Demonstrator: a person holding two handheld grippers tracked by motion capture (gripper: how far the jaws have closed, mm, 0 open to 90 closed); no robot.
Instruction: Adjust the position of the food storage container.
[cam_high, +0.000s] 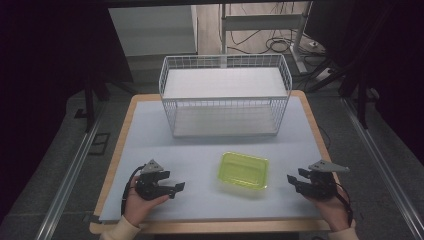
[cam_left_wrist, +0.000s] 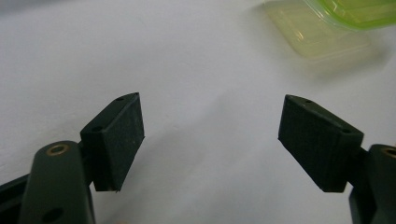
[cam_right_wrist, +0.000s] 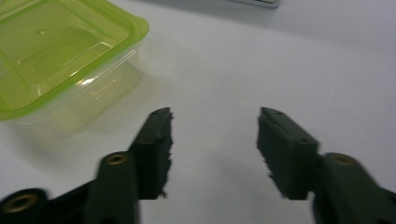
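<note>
A clear plastic box with a yellow-green lid (cam_high: 243, 171) sits on the white table surface (cam_high: 200, 155), between my two grippers. My left gripper (cam_high: 176, 188) rests low at the front left, open, its jaws pointing right toward the box with nothing between them. In the left gripper view the box (cam_left_wrist: 334, 25) lies far off at the upper right, beyond the left gripper (cam_left_wrist: 211, 135). My right gripper (cam_high: 294, 181) sits at the front right, open and empty, jaws aimed left. In the right gripper view the box (cam_right_wrist: 60, 60) is at the upper left, apart from the right gripper (cam_right_wrist: 215, 140).
A white wire basket (cam_high: 225, 95) with a shelf inside stands at the back middle of the table. The table's wooden edge (cam_high: 112, 165) frames the white mat. Cables and a desk frame lie on the floor beyond.
</note>
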